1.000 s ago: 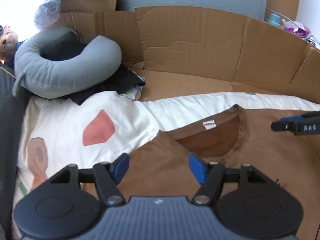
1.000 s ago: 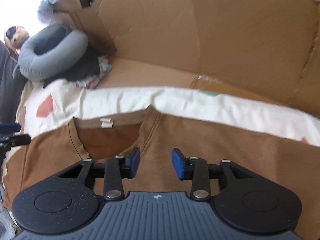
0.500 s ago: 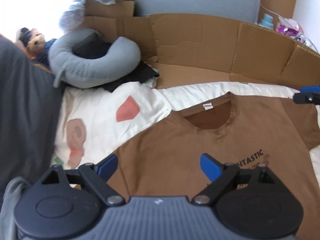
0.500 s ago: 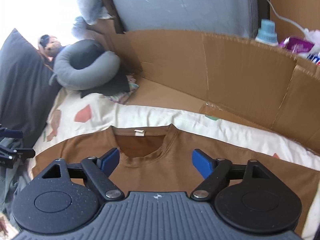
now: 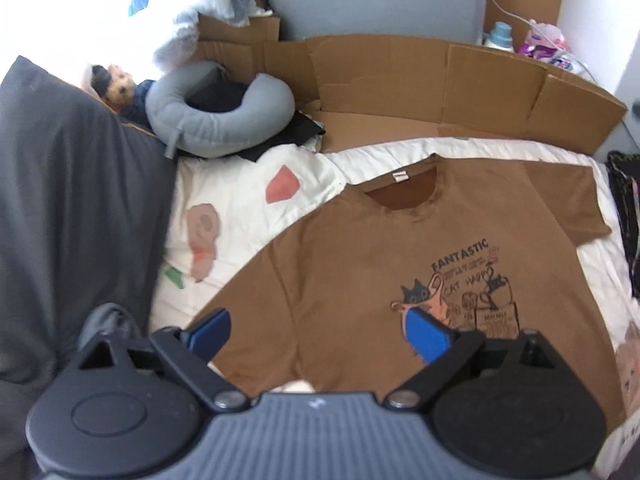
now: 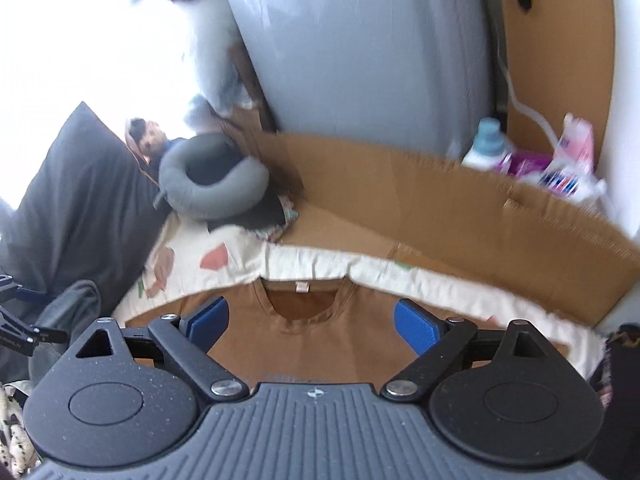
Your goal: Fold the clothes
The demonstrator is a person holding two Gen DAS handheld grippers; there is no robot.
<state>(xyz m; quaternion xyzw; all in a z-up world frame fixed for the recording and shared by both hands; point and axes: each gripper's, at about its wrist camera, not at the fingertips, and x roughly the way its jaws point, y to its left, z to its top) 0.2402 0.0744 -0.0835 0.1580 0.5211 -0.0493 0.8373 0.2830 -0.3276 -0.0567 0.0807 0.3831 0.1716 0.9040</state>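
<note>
Strong daylight enters from the upper left of both views and burns that corner to pure white, washing out the pale fluffy fabric (image 5: 192, 20) there. The brown printed T-shirt (image 5: 352, 264) is evenly lit, with soft, faint shadows. The right wrist view is smeared by motion blur, worst along the brown cardboard wall (image 6: 460, 200). Fisheye distortion bends straight edges, and the corners go dark.
</note>
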